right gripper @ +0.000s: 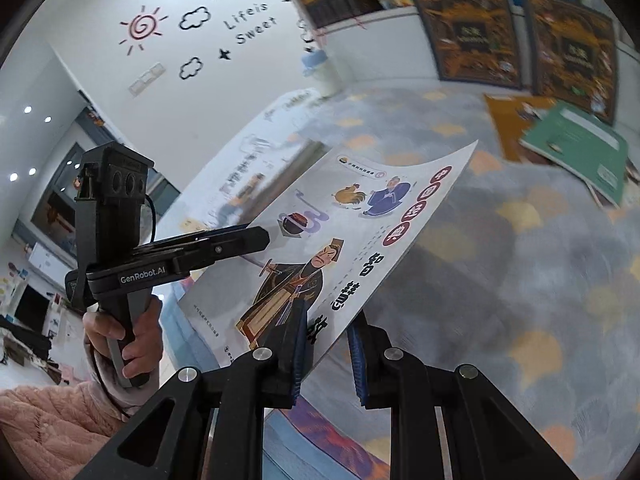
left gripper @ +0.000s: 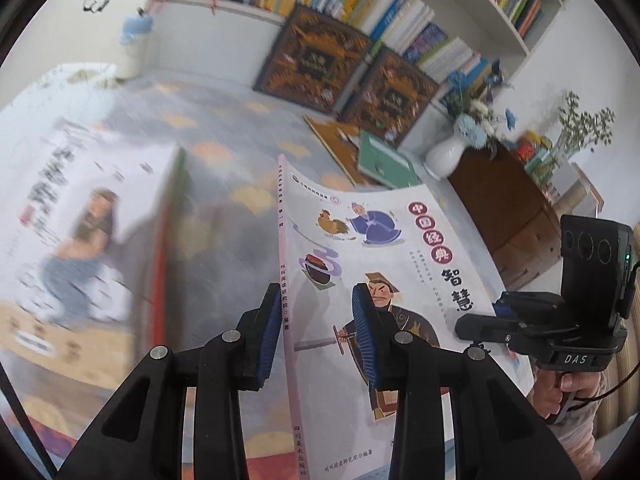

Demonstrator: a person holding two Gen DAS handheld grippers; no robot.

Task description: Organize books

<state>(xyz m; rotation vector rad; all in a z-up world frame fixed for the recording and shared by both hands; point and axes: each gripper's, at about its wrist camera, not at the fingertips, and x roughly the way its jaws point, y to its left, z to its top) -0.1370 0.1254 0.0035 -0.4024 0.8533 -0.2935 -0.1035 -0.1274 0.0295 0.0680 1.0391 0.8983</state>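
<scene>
Picture book (left gripper: 372,264) mid-frame, aloft over rug, spine running away from camera. Left gripper (left gripper: 318,334) straddles spine, jaws apart (no clamp yet). Right gripper (right gripper: 327,354) loosely brackets the opposite edge, nearer.

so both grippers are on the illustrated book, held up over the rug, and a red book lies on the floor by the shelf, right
Not quite: the book on the floor by the shelf is green, not red, as the right wrist view shows. Both the left gripper and right gripper do flank the illustrated book over the rug.
</scene>
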